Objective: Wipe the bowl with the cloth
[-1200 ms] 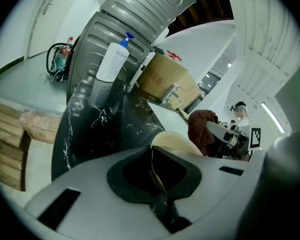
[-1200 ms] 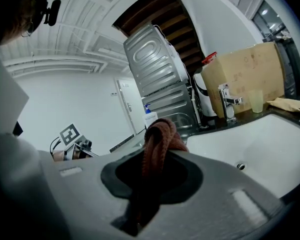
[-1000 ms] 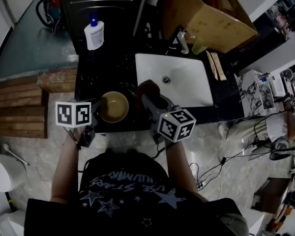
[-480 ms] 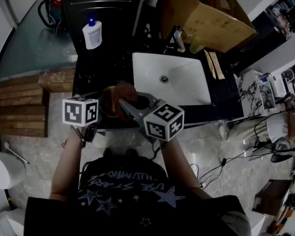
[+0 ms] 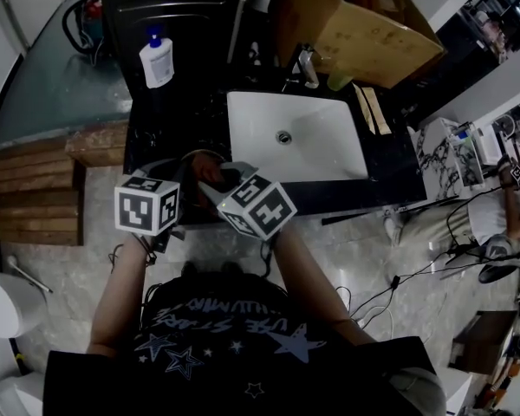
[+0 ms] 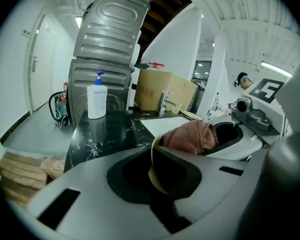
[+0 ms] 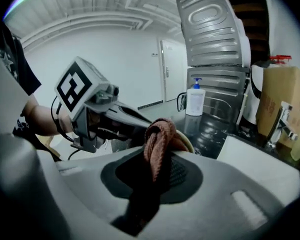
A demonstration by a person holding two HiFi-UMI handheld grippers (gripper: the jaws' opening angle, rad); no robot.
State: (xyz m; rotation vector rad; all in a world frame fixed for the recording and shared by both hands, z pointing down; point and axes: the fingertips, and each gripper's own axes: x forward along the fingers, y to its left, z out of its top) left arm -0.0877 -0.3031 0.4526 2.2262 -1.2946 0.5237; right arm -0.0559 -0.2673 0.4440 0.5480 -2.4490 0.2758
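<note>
The left tool [image 6: 158, 180] is clamping the bowl [image 6: 152, 151] rim, the right tool [image 7: 156, 181] is pinching the cloth [image 7: 159, 138]; the head view is hiding both grips.

**Head view:** from above the person, steeply down onto the worktop [image 5: 160, 128] and its front edge.

**Left and right gripper views:** low behind their own jaws, facing the back edge (the right one angled toward the back left corner), with the bowl [image 6: 152, 170] rim and cloth [image 6: 190, 136] very close.

**Shared by all three:** soap bottle [image 5: 156, 61], faucet [image 5: 305, 63].
</note>
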